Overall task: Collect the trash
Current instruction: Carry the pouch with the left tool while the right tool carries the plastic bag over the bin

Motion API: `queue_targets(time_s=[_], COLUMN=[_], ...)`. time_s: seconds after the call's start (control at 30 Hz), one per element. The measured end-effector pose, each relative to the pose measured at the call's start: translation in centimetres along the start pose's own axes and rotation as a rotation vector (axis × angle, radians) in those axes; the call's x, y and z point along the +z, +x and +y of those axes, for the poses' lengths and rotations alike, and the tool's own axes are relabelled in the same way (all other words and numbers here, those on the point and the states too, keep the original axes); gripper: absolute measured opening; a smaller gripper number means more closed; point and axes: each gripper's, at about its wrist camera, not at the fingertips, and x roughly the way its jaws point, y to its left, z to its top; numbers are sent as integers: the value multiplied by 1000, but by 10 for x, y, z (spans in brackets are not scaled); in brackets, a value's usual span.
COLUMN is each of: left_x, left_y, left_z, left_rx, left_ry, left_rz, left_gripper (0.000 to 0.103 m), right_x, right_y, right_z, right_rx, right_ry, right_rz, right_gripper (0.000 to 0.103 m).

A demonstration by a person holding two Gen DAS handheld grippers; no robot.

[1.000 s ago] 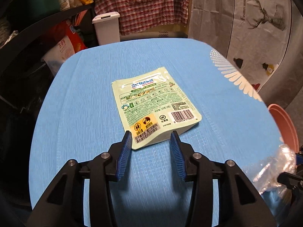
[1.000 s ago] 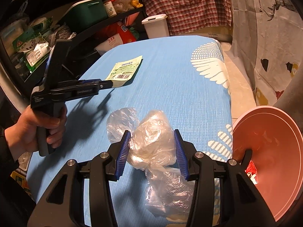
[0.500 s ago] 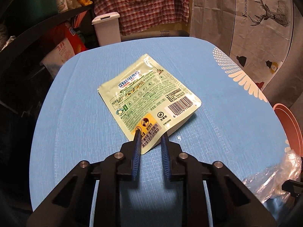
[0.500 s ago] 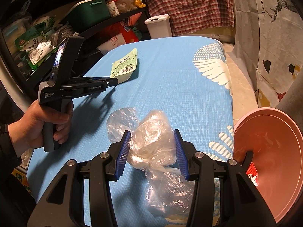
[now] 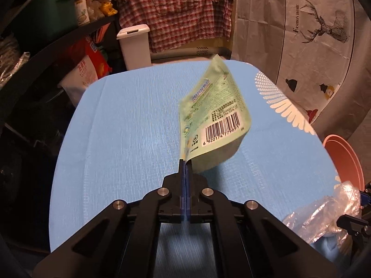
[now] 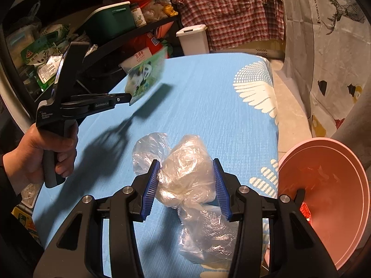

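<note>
Green pouch (image 5: 213,120) now hangs clear above the table (image 5: 120,139), pinched in your left gripper (image 5: 185,162); right gripper (image 6: 186,185) clasps plastic bag (image 6: 187,176); bin both next.

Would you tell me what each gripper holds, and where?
Left gripper pinches the green printed pouch by its bottom corner; right gripper clasps the crumpled clear plastic bag mid-bundle.

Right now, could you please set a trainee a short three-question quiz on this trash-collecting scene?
1. True or false: the left gripper is shut on the green pouch.
2. What sits between the right gripper pads? A) clear plastic bag B) bottle C) nothing.
3. Which side of the blue table is the pink bin, in the right wrist view?

Key: 1 true; 2 A; 3 right.
</note>
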Motion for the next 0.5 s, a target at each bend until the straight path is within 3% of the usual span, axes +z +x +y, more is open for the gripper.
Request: queue_targets(time_s=[0.5], left_x=[-8], left_y=[-75], left_z=[-25], left_rx=[-37], left_ry=[-5], left_rz=[-77], left_gripper=[0], right_x=[5], right_y=[-58], right_z=[-3], right_rx=[-31], right_ry=[33], right_rz=[-135], right_gripper=[46])
